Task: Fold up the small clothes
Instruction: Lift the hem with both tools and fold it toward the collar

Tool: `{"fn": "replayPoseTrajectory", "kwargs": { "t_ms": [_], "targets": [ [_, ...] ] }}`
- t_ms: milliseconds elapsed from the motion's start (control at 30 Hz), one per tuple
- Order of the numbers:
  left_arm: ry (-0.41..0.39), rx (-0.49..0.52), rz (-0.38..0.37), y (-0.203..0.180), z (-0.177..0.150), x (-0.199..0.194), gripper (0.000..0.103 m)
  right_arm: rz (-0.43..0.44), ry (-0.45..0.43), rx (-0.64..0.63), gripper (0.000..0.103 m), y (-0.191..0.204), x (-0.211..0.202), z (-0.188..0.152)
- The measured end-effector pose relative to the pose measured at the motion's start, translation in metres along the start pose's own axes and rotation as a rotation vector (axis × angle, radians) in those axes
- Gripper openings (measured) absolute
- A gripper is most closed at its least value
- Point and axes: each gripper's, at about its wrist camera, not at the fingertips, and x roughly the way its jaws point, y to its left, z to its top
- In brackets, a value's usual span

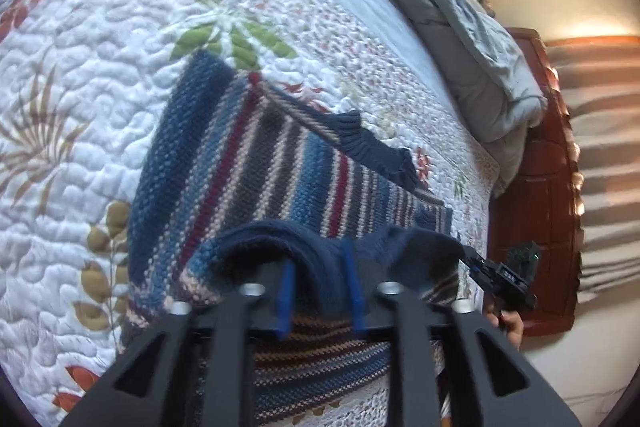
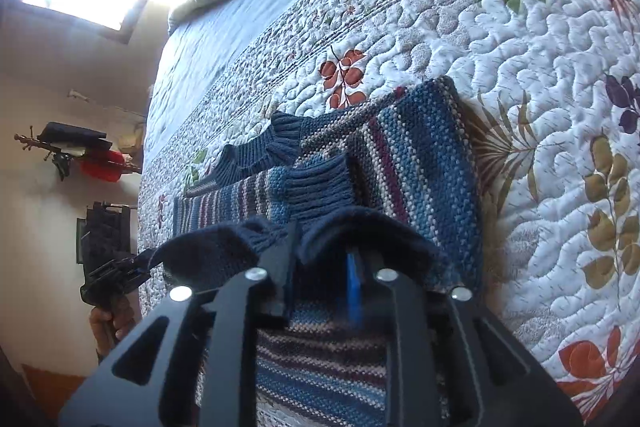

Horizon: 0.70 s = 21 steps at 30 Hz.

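**Striped knit sweater: hem lifted, final fold under way**

The striped knit sweater (image 1: 256,163) lies on the bed's floral quilt (image 1: 80,107), well inside its edges, with a rumpled grey duvet (image 1: 460,39) bunched farther up the bed. Its sleeves look already turned in: one ribbed cuff (image 2: 316,183) rests on top of the striped body, and the navy collar (image 1: 368,143) sits at the far end. So the narrowing folds seem done, and what remains appears to be bringing the bottom half over the top.

The navy ribbed hem (image 1: 320,247) is raised off the quilt between both tools. The left tool (image 1: 320,291) is clamped on the hem's left part, knit bunched between its blue pads. The right tool (image 2: 320,283) pinches the hem's right part likewise. The hem has yet to reach the collar.
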Motion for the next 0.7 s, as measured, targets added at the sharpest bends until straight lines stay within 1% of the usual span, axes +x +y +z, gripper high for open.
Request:
{"fn": "replayPoseTrajectory", "kwargs": {
  "t_ms": [33, 67, 167, 200, 233, 333, 433, 567, 667, 700],
  "targets": [
    [-0.021, 0.027, 0.009, -0.003, 0.0, -0.006, 0.042, 0.011, -0.002, -0.01, 0.035, 0.0, -0.004, 0.0],
    [-0.038, 0.048, 0.017, -0.006, 0.001, -0.011, 0.045, 0.013, -0.012, -0.029, 0.045, 0.001, -0.009, 0.001],
    [-0.084, 0.145, 0.061, -0.017, 0.003, -0.031, 0.055, 0.05, -0.037, -0.079, 0.047, 0.003, -0.026, 0.005],
    [-0.091, 0.173, 0.071, -0.02, 0.004, -0.033, 0.061, 0.055, -0.044, -0.096, 0.047, 0.002, -0.032, 0.008],
    [-0.089, 0.199, 0.085, -0.022, 0.005, -0.033, 0.063, 0.047, -0.041, -0.111, 0.047, 0.0, -0.035, 0.01],
    [-0.066, 0.254, 0.128, -0.023, 0.01, -0.023, 0.063, 0.021, -0.027, -0.134, 0.047, -0.007, -0.034, 0.017],
    [-0.013, 0.281, 0.141, -0.019, 0.016, 0.0, 0.063, -0.002, 0.006, -0.148, 0.047, -0.012, -0.021, 0.022],
    [0.041, 0.27, 0.152, -0.008, 0.022, 0.028, 0.063, -0.019, 0.043, -0.169, 0.045, -0.015, 0.006, 0.026],
    [0.061, 0.274, 0.164, -0.003, 0.025, 0.04, 0.063, -0.06, 0.082, -0.186, 0.045, -0.016, 0.031, 0.031],
    [0.067, 0.271, 0.16, 0.0, 0.026, 0.042, 0.063, -0.062, 0.092, -0.191, 0.045, -0.015, 0.035, 0.032]
  ]
}}
